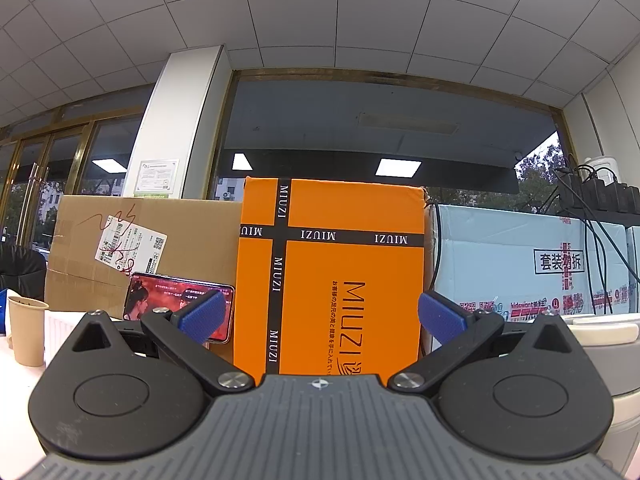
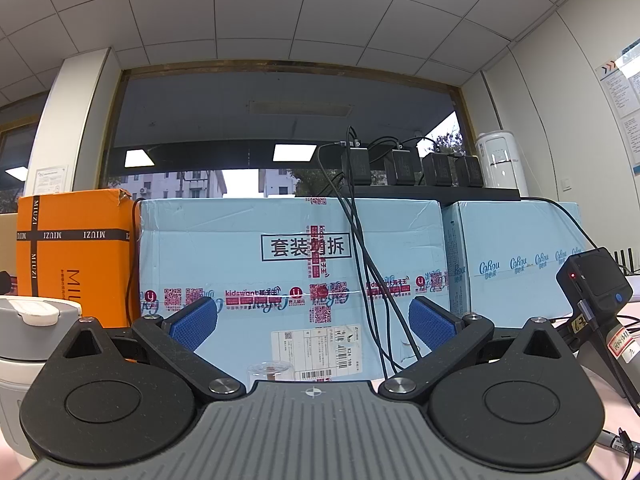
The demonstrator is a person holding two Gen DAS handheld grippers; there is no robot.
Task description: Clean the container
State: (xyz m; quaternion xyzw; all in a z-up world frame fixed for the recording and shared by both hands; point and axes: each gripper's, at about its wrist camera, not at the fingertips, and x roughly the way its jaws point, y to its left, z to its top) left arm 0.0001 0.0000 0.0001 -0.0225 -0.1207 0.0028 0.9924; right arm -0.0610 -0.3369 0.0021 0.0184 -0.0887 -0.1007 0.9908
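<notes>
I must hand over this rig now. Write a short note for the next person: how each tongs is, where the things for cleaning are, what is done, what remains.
Left tongs: open, holding nothing, facing the orange MIUZI box.
Right tongs: open, holding nothing, facing the light blue carton.
Grey container with white lid: stands between the two tongs, at the left edge of the right view; lid appears on.
Clear glass: just ahead of the right tongs, low, mostly hidden by the tool body.
Paper cup: far left of the left view.
Done: nothing visible; no cloth or wipe in view.
Left: the whole cleaning.
</notes>
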